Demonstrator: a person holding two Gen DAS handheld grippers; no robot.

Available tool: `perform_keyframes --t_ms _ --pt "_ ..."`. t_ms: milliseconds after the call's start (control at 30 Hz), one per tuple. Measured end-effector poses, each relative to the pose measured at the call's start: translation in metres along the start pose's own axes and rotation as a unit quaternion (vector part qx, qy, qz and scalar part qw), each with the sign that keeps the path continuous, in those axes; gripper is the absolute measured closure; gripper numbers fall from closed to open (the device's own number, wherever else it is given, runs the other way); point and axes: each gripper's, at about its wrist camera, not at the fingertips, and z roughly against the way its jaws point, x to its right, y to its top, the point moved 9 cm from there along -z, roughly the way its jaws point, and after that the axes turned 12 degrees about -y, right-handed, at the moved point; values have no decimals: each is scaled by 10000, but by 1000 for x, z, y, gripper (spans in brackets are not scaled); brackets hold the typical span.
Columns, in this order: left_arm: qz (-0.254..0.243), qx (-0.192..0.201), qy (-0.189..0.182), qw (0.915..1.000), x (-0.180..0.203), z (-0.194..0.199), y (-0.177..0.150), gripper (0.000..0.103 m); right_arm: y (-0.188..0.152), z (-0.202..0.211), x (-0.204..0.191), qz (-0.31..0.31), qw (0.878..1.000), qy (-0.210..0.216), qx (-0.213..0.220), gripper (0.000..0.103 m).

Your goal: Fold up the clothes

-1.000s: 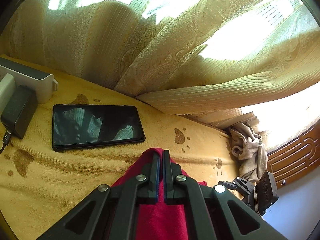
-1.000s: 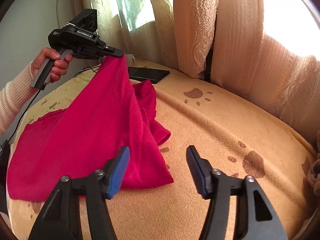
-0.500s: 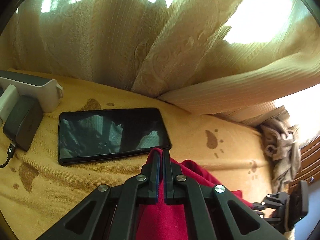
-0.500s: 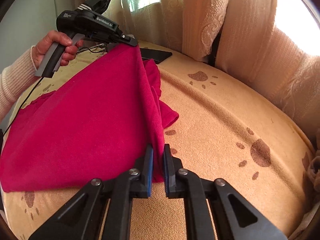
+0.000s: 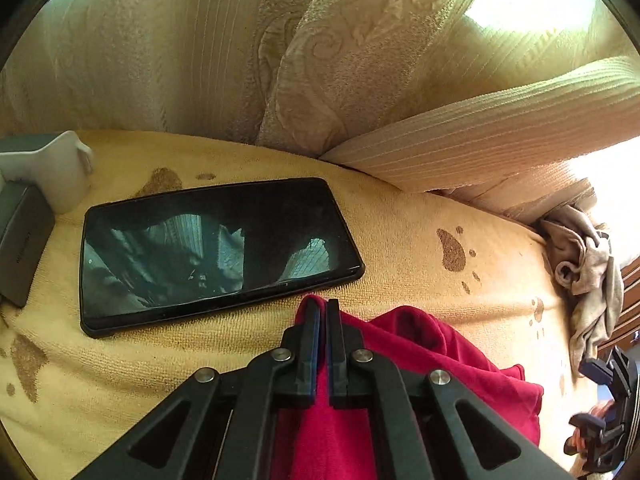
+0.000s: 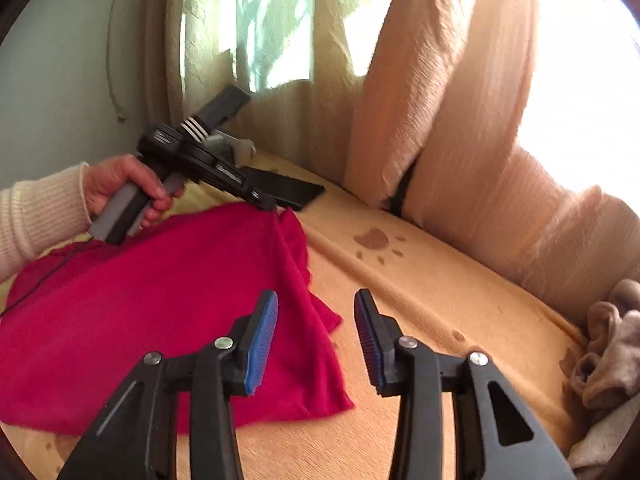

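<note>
A red garment [image 6: 160, 312] lies spread on the yellow paw-print blanket [image 6: 432, 304]. My left gripper [image 5: 323, 308] is shut on a corner of the red garment [image 5: 424, 344], low over the blanket just short of the phone. In the right wrist view that same left gripper [image 6: 272, 205] pinches the garment's far corner, held by a hand in a cream sleeve [image 6: 36, 216]. My right gripper [image 6: 316, 304] hovers above the garment's near right edge with its jaws opening. Nothing is pressed between its blue pads [image 6: 262, 340].
A black phone [image 5: 212, 248] lies flat just beyond the left gripper. A white power strip [image 5: 48, 164] with a dark charger [image 5: 20, 240] sits at the left. Cream curtains [image 5: 320, 80] hang behind. A crumpled beige cloth [image 6: 608, 352] lies at the right edge.
The left gripper sank toward the blanket with the garment corner, nearing the phone. The right gripper shut on the garment's near edge, then opened again and lifted clear of the cloth.
</note>
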Motion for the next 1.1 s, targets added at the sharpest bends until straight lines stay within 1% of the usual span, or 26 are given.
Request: perform_keyframes --t_ms 33,67,100,167,200,267,367,433,467,533,567,633,767,800,867,900,967,1100 --pt "27 -9 -11 10000 0 0 0 100 8 -5 -14 148 9998 97 44 54" --pt "66 -28 -27 10000 0 0 -1 100 13 -14 -29 299 9993 233 23 48" --pt "111 -50 -47 9999 0 1 -1 100 13 -25 -43 438 9983 358 -105 38" --pt "227 -152 -116 9996 0 4 -3 100 2 -53 -67 724 9944 538 -553 31" --pt "279 -197 -163 9993 -1 9 -4 100 -5 -65 -75 825 9922 574 -738 30" --pt "338 -168 -337 9987 -2 27 -6 100 -16 -79 -76 855 9904 538 -945 29" --pt "367 -58 -618 9974 -2 58 -13 100 -17 -79 -71 693 9900 733 -987 28" --pt "184 143 -419 9988 -3 84 -18 100 -18 -80 -72 744 9899 694 -991 27" --pt "152 229 -406 9988 -4 96 -22 100 -18 -80 -73 767 9898 676 -992 26" --pt "138 331 -492 9981 -4 118 -33 100 -19 -79 -73 751 9897 691 -1000 26" --pt "98 299 -551 9980 -2 124 -43 100 -19 -78 -73 726 9897 713 -1008 26" --pt "-88 68 -637 9979 4 126 -65 100 -19 -78 -73 725 9897 713 -1012 26" --pt "-361 -630 -735 9947 18 110 -121 100 -18 -79 -74 741 9897 691 -1010 26" --pt "-371 -735 -680 9943 18 106 -132 100 -18 -79 -75 752 9897 683 -1007 26" --pt "-386 -820 -531 9945 15 102 -147 100 -17 -78 -76 765 9898 663 -1001 26" --pt "-359 -805 -522 9947 12 104 -150 100 -17 -78 -76 769 9898 657 -1000 26" --pt "-282 -750 -539 9953 6 109 -154 100 -17 -79 -76 764 9898 661 -1001 26" --pt "-304 -803 -610 9944 -1 120 -166 100 -17 -80 -76 757 9899 660 -1003 25"
